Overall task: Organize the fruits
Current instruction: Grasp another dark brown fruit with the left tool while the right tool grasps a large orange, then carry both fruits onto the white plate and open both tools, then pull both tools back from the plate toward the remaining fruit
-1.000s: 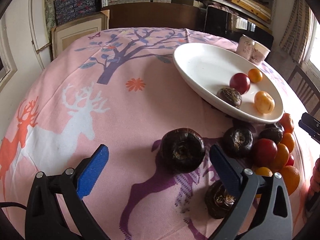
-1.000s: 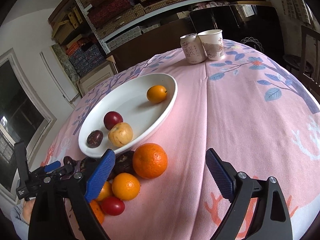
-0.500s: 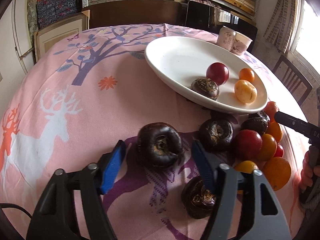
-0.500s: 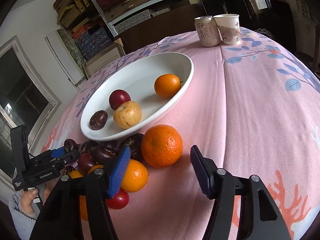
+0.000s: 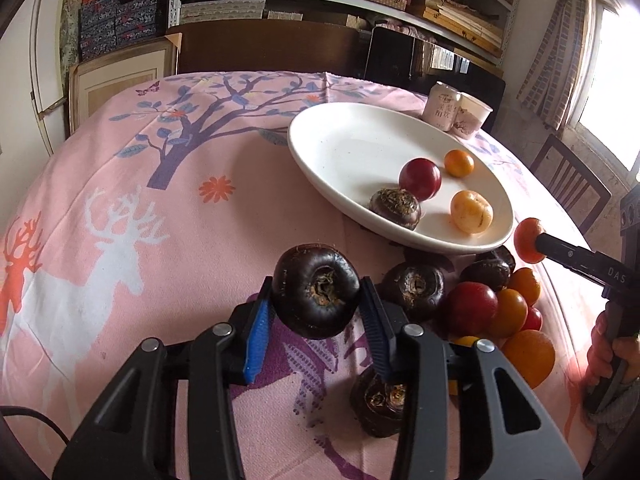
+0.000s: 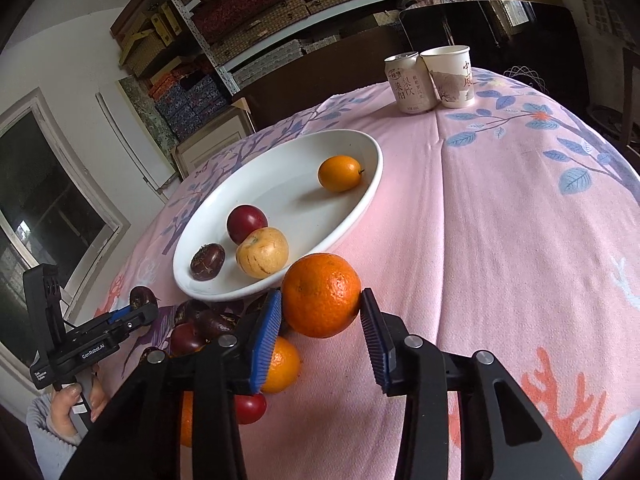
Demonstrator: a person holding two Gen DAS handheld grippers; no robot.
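Left gripper (image 5: 316, 316) clamped on a dark chestnut (image 5: 316, 291), blue fingers (image 5: 258, 336) pressed to both its sides, low over the pink worktop (image 5: 120, 200). Just right of it, a heap on the cloth: more chestnuts (image 5: 412, 288), a red fruit (image 5: 472, 308), small oranges (image 5: 528, 356) (all crowded together, touching). Behind the heap, a white plate (image 5: 340, 152) holding one chestnut, a red fruit, a yellow fruit (image 5: 471, 211) and a small orange one. Beyond the plate, a can (image 5: 442, 105) and a paper cup (image 5: 472, 120), touching.

Right gripper (image 6: 320, 316) closed on a big orange (image 6: 321, 295), one finger on each side, just in front of the plate's near rim (image 6: 280, 282) and above the heap (whether raised off the cloth, hard to tell). Seen from this side, far left: the other gripper with its chestnut (image 6: 142, 298).
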